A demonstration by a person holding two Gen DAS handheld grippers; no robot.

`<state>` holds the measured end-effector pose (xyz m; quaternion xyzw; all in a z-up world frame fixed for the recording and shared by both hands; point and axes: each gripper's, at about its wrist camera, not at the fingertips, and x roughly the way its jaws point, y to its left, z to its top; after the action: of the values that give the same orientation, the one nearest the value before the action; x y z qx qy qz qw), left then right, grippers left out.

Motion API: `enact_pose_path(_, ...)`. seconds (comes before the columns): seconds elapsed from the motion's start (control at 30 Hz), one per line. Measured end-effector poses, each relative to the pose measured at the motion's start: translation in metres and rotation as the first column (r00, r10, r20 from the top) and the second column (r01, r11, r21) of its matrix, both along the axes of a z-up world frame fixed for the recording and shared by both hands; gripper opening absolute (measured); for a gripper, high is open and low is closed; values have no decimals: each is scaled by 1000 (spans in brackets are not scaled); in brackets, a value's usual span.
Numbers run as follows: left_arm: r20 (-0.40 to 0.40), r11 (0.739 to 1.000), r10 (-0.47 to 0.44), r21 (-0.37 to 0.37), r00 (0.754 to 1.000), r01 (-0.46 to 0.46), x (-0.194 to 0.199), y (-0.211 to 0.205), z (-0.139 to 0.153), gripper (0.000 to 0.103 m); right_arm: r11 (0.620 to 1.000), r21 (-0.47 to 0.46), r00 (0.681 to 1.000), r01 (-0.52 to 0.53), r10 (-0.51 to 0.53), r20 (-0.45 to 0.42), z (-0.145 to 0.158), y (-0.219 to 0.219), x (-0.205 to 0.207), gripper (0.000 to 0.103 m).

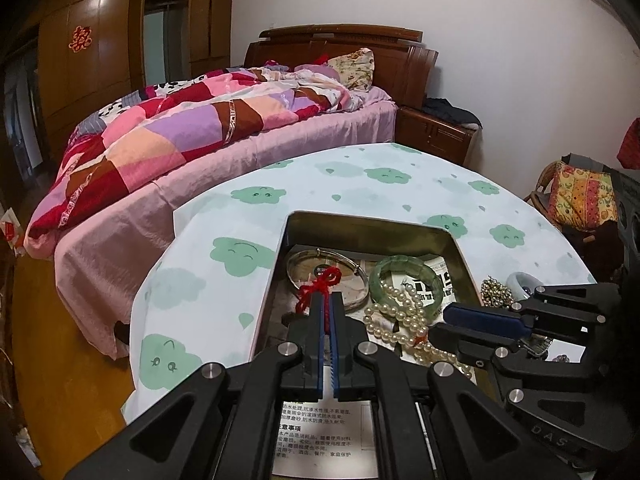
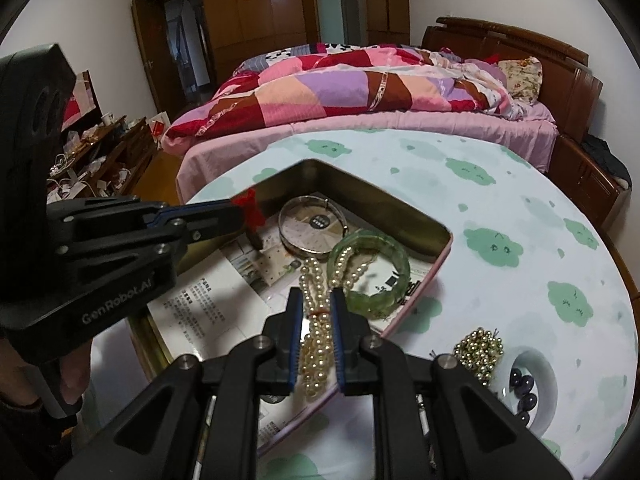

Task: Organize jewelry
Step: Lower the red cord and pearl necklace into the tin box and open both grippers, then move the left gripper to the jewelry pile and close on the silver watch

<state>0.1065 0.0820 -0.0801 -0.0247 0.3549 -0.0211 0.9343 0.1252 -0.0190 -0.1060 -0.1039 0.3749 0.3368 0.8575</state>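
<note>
An open metal tin (image 1: 362, 226) (image 2: 434, 250) lined with printed paper sits on the cloud-print table. In it lie a silver bangle (image 1: 352, 262) (image 2: 288, 236), a green jade bangle (image 1: 434, 280) (image 2: 398, 276) and a pearl strand (image 1: 404, 316) (image 2: 316, 280). My left gripper (image 1: 328, 300) (image 2: 244, 214) is shut on a red cord (image 1: 320, 284) (image 2: 250, 206) above the tin's left part. My right gripper (image 2: 316, 304) (image 1: 450, 322) has its jaws around the pearl strand, a little apart; the pearls lie between the pads.
A gold bead cluster (image 2: 478, 346) (image 1: 496, 292) and a white bangle (image 2: 550, 372) holding dark beads (image 2: 524, 384) lie on the table right of the tin. A bed (image 1: 200, 128) stands behind the table, a wicker chair with a cushion (image 1: 580, 196) at the right.
</note>
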Motion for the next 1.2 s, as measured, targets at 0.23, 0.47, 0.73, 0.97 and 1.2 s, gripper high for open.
enact_pose_path(0.23,59,998,59,22,997,-60,-10,1,12,79,999,37,1000,23,-23,12,8,-13,-5,44)
enact_pose_path(0.47,73,997,73,32,995,-75,-15,-2,22,81,996,73,997,47,-51,55,23,-38,-18,69)
enact_pose_path(0.73,75,995,89,36,993,-92,-20,-19,26,83,978,76,977,194,-200,71,27,-108,-19,76)
enact_pose_path(0.97,95,996,17,81,995,-24,-35,-58,32,83,951,65,952,301,-304,30,12,-157,-19,76)
enact_pose_path(1.2,104,993,-34,118,994,22,-48,-94,32,83,946,69,948,315,-317,11,0,-175,-26,76)
